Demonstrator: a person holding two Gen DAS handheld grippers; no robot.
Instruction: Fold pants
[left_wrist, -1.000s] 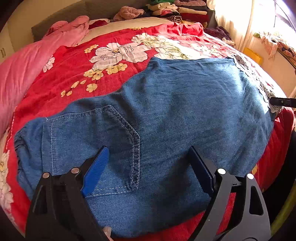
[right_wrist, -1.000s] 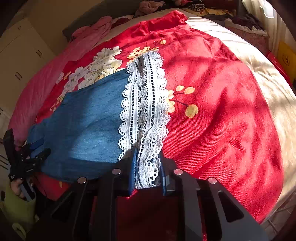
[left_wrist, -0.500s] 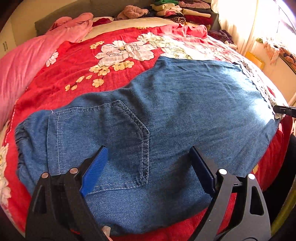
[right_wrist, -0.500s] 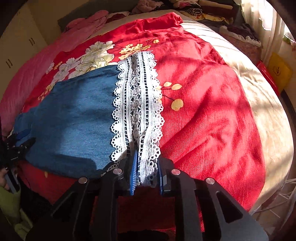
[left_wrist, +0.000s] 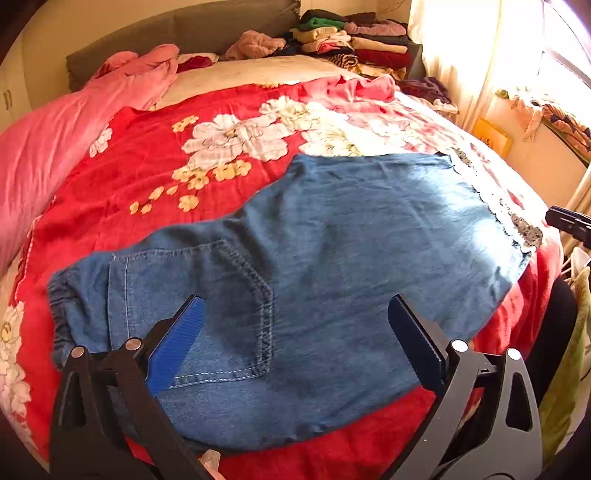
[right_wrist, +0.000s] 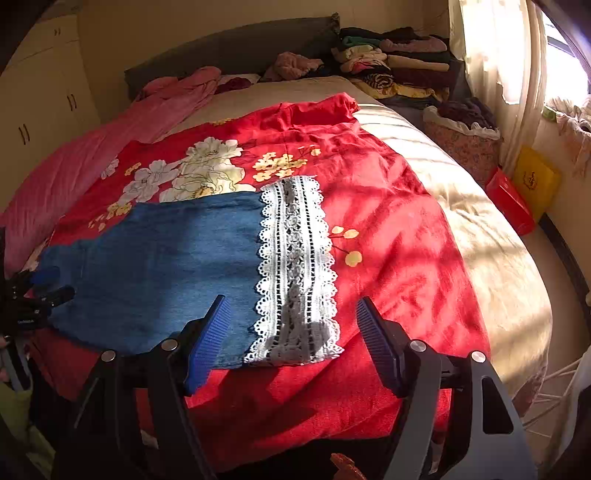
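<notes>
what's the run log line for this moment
stage: pants flat on red bedspread | left hand-held gripper: opening, empty | right hand-held gripper: opening, clear of lace hem | next: likely another fold

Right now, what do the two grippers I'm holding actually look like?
Both match: the left gripper and right gripper each have two black, angular plastic fingers with triangular cut-outs and round silver rivets at the pivots. Each finger carries a long blue ribbed pad on its inner face. No cables or sleeves show.

A red flowered bedspread (right_wrist: 388, 236) covers the bed, a pink blanket (left_wrist: 55, 136) beside it (folded clothes (right_wrist: 399, 62) stacked by the headboard (right_wrist: 236, 44)).
</notes>
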